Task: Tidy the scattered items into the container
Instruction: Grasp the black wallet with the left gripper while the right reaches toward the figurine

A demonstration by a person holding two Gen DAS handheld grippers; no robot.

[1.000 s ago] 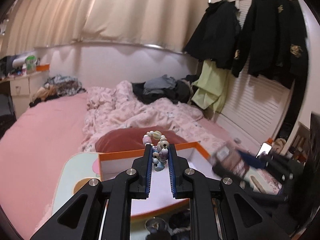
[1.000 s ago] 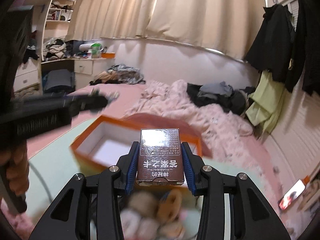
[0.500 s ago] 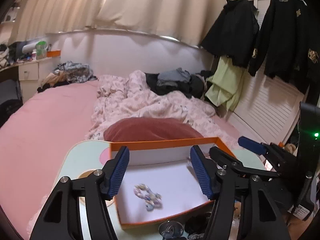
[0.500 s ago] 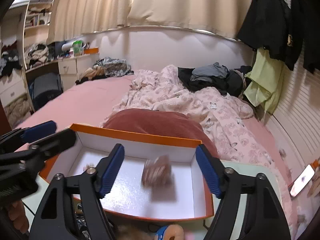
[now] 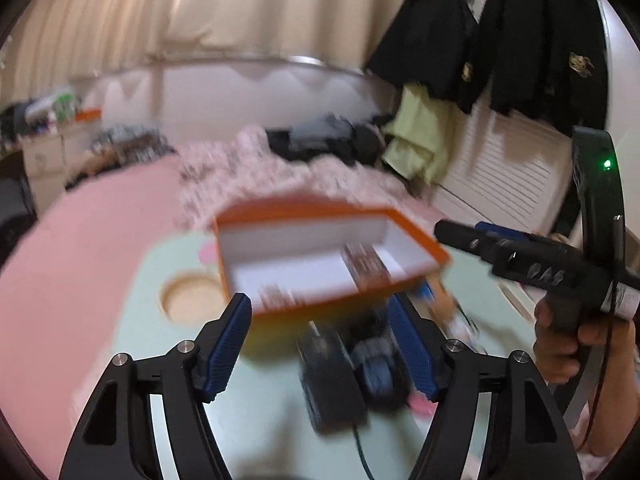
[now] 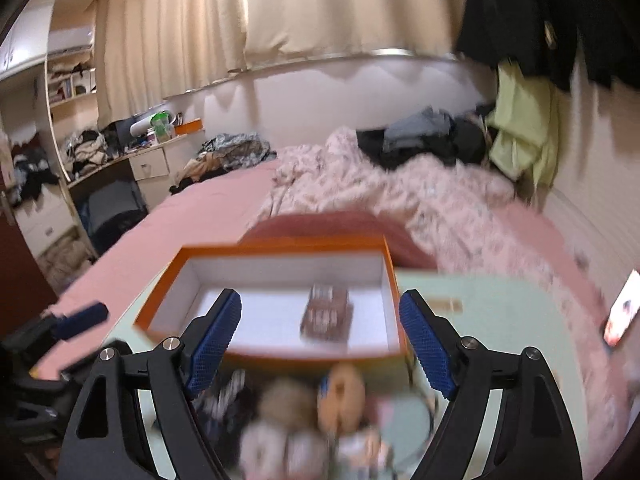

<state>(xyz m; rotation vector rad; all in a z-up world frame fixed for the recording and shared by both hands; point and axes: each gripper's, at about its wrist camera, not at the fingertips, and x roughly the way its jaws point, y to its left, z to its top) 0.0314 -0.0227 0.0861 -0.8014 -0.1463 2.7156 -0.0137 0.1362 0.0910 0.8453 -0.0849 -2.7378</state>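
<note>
Orange-rimmed box [image 5: 320, 256] sits on the pale green table [image 5: 120, 320], seen from the left wrist, with a brown packet [image 5: 366, 266] lying inside it. Left gripper [image 5: 322, 344] tilts down just before the box, jaws opening with nothing pinched between them (blurred dark items [image 5: 352, 372] lie beneath). Beside the box a hand [image 5: 560, 340] carries the right gripper [image 5: 472, 238].

From the right wrist, that gripper [image 6: 320, 340] angles down at the box [image 6: 276, 280], jaws opening and empty; the packet [image 6: 326, 312] rests within, blurred soft items [image 6: 320, 412] just before it.
</note>
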